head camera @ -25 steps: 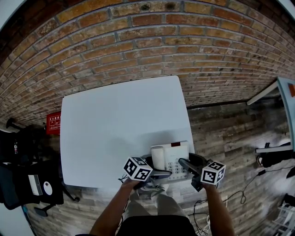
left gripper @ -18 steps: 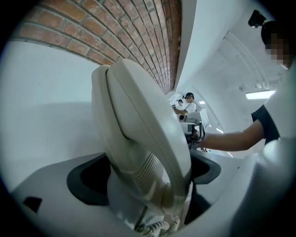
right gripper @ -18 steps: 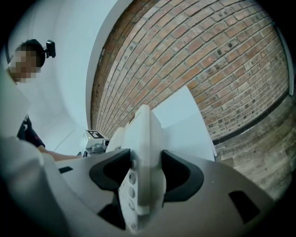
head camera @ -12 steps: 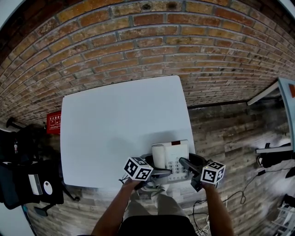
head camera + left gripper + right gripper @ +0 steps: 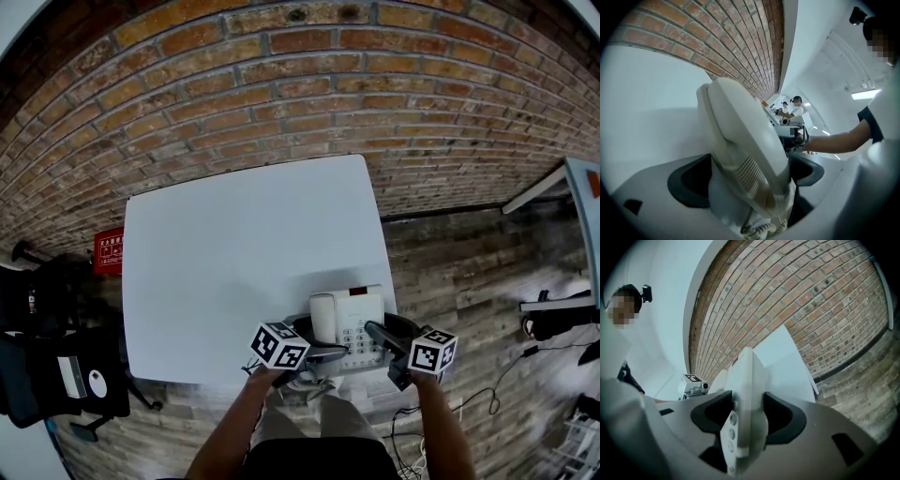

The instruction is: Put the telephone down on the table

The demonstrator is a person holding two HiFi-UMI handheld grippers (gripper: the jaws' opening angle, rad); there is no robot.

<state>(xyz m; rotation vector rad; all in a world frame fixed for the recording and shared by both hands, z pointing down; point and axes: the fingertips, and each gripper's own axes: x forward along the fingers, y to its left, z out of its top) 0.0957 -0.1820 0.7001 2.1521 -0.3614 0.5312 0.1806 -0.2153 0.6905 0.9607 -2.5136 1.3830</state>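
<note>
A white telephone (image 5: 352,314), its handset (image 5: 322,317) on the left of its keypad, sits over the near right corner of the white table (image 5: 216,262). I cannot tell whether it rests on the top. My left gripper (image 5: 319,353) is shut on its handset side; the handset (image 5: 740,150) fills the space between the dark pads, and a coiled cord (image 5: 761,229) hangs below. My right gripper (image 5: 380,337) is shut on the telephone's right edge, and the white body with its buttons (image 5: 747,399) is clamped between the jaws.
A brick wall (image 5: 281,84) runs behind the table. A black chair (image 5: 56,366) and a red sign (image 5: 109,249) stand at the left. Wooden floor (image 5: 469,272) with cables lies to the right. A second person works in the background (image 5: 794,105).
Almost nothing: the telephone and both grippers have edged very slightly farther onto the table's corner, and both grips are unchanged.
</note>
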